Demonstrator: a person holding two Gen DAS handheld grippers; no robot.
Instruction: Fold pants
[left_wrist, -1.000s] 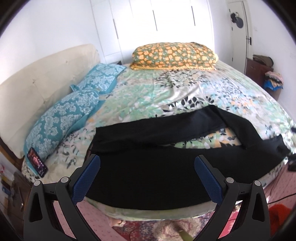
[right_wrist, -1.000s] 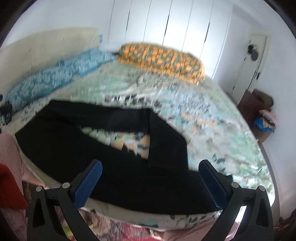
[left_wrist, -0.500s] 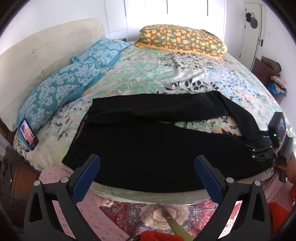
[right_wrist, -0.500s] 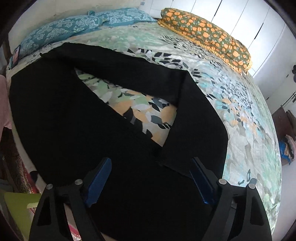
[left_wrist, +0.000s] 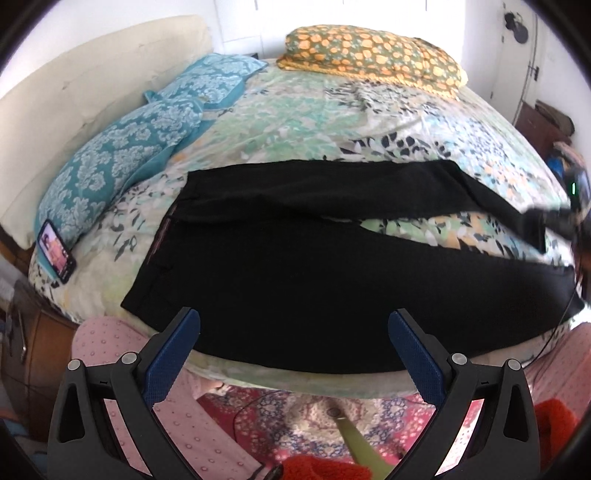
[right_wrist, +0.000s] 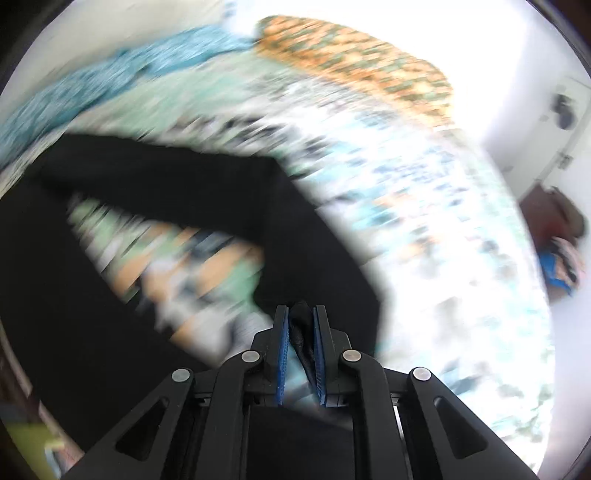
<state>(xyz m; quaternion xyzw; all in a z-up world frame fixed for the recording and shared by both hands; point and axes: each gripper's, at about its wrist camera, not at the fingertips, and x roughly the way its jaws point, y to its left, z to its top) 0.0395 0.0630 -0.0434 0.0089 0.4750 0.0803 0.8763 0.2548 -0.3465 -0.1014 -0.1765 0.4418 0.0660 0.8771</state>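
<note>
Black pants lie spread across the near side of the bed, waistband to the left, the far leg bent back at its end on the right. My left gripper is open and empty, hovering over the near edge of the pants. My right gripper is shut on the end of the bent leg of the pants; that view is blurred by motion. The right gripper also shows at the right edge of the left wrist view, on the leg end.
The bed has a floral cover, two teal pillows at the left and an orange-patterned pillow at the back. A phone lies at the bed's left corner. A patterned rug lies below.
My right gripper has closed on the end of the bent pant leg and is moving fast. The left gripper stays open and has shifted only slightly over the near edge.
</note>
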